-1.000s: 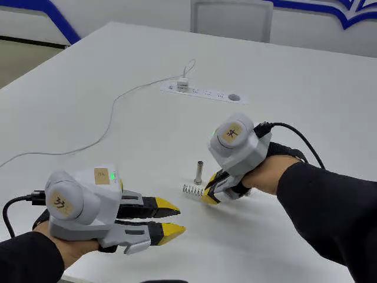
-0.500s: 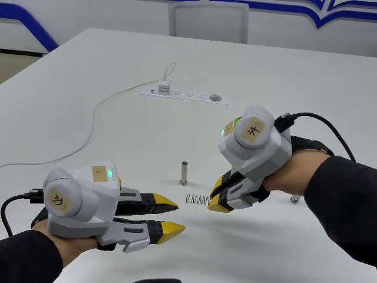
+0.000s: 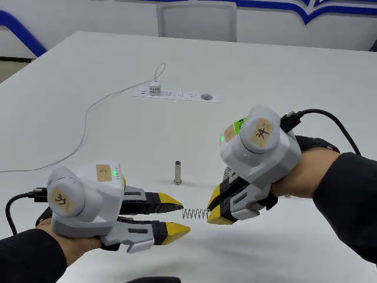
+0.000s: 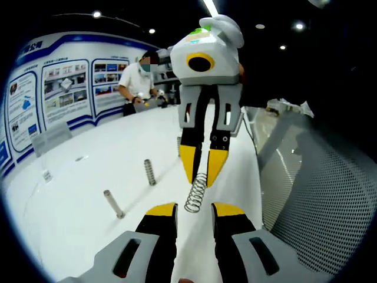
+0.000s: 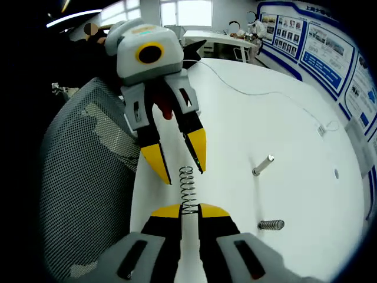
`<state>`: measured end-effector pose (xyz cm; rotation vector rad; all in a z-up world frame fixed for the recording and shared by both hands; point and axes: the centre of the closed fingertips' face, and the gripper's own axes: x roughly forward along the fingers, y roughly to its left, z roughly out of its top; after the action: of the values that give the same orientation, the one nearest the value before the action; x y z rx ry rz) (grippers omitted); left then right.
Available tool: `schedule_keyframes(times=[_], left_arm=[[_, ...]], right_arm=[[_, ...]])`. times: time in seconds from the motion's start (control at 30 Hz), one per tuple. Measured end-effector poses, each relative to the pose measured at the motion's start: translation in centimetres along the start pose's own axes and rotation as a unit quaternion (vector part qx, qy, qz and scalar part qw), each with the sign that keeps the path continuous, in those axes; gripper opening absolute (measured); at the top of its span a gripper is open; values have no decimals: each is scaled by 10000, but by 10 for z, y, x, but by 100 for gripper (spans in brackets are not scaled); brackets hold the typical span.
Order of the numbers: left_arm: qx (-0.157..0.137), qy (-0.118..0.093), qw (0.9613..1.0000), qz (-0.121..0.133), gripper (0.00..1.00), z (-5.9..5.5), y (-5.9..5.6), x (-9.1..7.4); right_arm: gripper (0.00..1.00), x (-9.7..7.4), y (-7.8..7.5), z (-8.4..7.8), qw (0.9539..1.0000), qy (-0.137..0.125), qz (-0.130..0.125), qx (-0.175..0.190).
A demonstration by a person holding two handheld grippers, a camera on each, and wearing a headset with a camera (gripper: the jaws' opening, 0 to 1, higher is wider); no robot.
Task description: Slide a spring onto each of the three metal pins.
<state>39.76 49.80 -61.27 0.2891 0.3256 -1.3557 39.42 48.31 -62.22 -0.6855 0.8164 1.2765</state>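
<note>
My right gripper point(image 3: 215, 210) is shut on one end of a small steel spring point(image 3: 195, 213) and holds it level above the white table point(image 3: 277, 82). The spring's free end reaches between the yellow tips of my left gripper point(image 3: 175, 217), which is open. In the left gripper view the spring point(image 4: 196, 193) hangs from the right gripper point(image 4: 201, 168) down to my own tips point(image 4: 194, 210). In the right gripper view my jaws point(image 5: 189, 211) pinch the spring point(image 5: 187, 187). One bare metal pin point(image 3: 177, 173) stands upright behind them. A second spring point(image 5: 271, 224) lies on the table.
A white power strip point(image 3: 175, 94) with a plugged-in adapter and a thin cable point(image 3: 88, 112) lies further back. A chair point(image 3: 196, 17) stands at the table's far end. A grey mesh chair back point(image 5: 88, 159) is close behind the left gripper.
The right gripper has lifted the spring off the table beside the pin and carried it towards the left gripper's open tips. The head camera has shifted too.
</note>
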Motion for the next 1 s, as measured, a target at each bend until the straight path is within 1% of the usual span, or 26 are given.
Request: schedule_keyframes(times=[0.07, 0.2, 0.33, 0.6, 0.77, 0.9, 1.0], left_arm=[[27, -13, 10000, -36, 23, 1, -2, 1], [83, -11, 9999, -93, 20, 2, -5, 3], [142, -5, 9998, -155, 15, 2, -8, 3], [179, -14, 9997, -141, 12, 2, -9, 2], [200, -8, 9997, -113, 12, 2, -7, 1], [200, -3, 9998, -89, 12, 1, -6, 1], [209, 11, 9997, -110, 11, 1, -7, 1]], right_arm=[[11, 0, 4, 1, 10000, -10, 50, -64], [11, 1, 6, 3, 9999, -18, 99, -127], [11, -1, 7, 5, 9998, -34, 114, -183], [11, -5, 9, 9, 9996, -28, 90, -283], [11, -12, 9, 18, 9992, -73, 55, -377], [11, -17, 9, 28, 9989, -169, 15, -446], [11, -20, 10, 37, 9984, -260, -7, -500]])
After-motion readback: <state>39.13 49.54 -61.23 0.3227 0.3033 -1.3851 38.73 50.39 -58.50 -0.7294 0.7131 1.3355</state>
